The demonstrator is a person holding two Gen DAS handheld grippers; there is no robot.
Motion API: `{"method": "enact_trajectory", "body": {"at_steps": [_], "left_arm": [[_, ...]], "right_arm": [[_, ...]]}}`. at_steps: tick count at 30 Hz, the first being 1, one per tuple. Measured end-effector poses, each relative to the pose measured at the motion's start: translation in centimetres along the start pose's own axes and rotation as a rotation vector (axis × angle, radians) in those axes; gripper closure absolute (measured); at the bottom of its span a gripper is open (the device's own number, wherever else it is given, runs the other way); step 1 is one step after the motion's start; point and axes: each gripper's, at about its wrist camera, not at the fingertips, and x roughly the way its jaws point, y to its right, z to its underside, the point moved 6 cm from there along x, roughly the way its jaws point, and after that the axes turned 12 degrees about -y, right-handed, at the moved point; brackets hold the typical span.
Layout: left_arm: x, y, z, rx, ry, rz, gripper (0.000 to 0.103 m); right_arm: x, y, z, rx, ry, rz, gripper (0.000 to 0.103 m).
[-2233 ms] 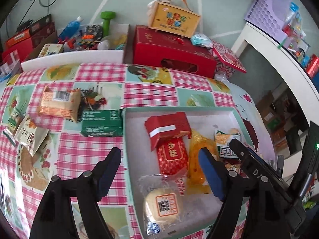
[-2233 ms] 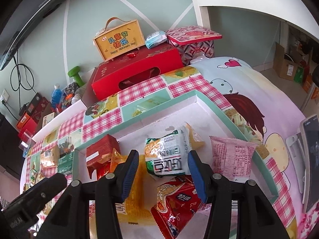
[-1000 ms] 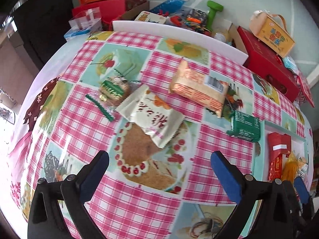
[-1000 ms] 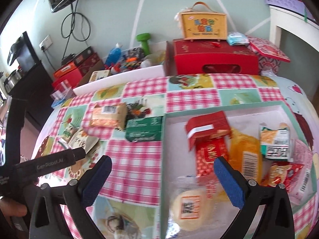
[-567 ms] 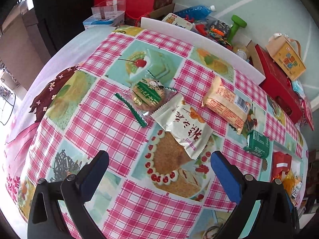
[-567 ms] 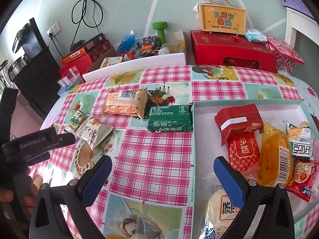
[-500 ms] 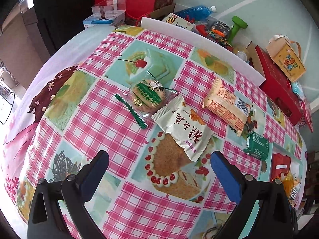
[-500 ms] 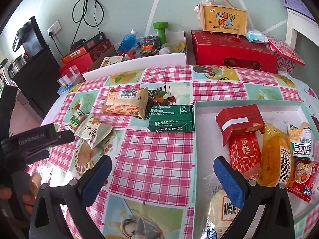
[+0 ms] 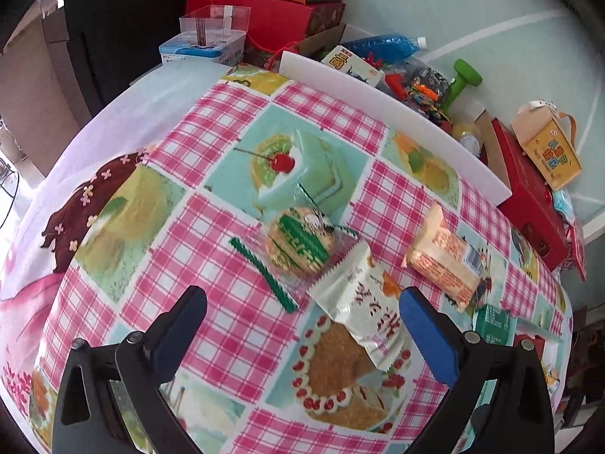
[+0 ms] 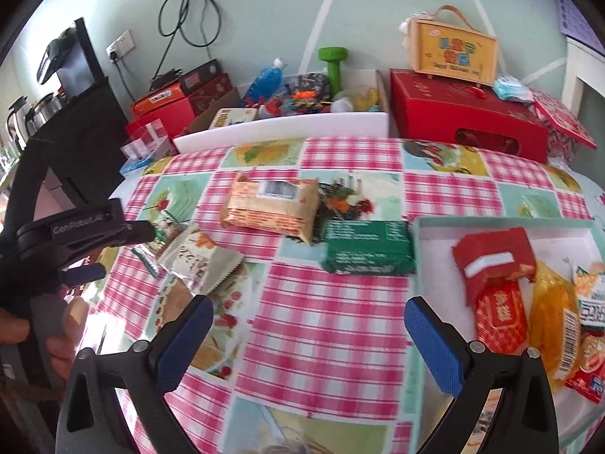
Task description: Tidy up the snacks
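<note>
Since the earlier frame the left gripper (image 9: 302, 321) has swung from the tray (image 10: 491, 223) to the loose snacks, jaws wide over the white packet (image 9: 363, 310) at lower centre, while the right gripper (image 10: 306, 335) hovers empty, also open.

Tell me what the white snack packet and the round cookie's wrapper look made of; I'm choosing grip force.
The white snack packet looks like matte, opaque plastic or foil-laminate film: creased, with serrated crimped ends. The round cookie's wrapper looks like clear glossy plastic film, since the cookie shows through it and its edges glint; a green zigzag seal runs along one end.
</note>
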Motion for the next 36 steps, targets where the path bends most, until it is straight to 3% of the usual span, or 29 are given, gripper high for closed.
{"method": "enact_trajectory", "body": {"at_steps": [9, 14, 18, 28, 34, 36], "left_arm": [[1.5, -1.7, -1.9, 0.044, 0.009, -0.030, 0.002], [2.5, -1.9, -2.7, 0.092, 0.013, -0.044, 0.002], [3.0, -2.0, -3.0, 0.109, 0.007, -0.011, 0.002], [3.9, -1.9, -3.2, 0.143, 0.003, -0.009, 0.002], [4.1, -1.7, -3.3, 0.157, 0.008, -0.010, 0.002], [4.1, -1.7, -3.3, 0.159, 0.010, -0.012, 0.002]], "right_arm": [[4.5, -5.8, -1.4, -0.140, -0.055, -0.058, 0.001], [7.7, -8.2, -1.7, -0.217, -0.099, -0.042, 0.001], [9.2, -9.2, -2.2, -0.250, -0.106, -0.020, 0.001], [11.3, -10.5, -3.3, -0.290, -0.117, -0.012, 0.001], [11.4, -10.8, -3.8, -0.298, -0.094, -0.004, 0.017], [11.3, -10.6, -3.9, -0.283, -0.082, -0.005, 0.027]]}}
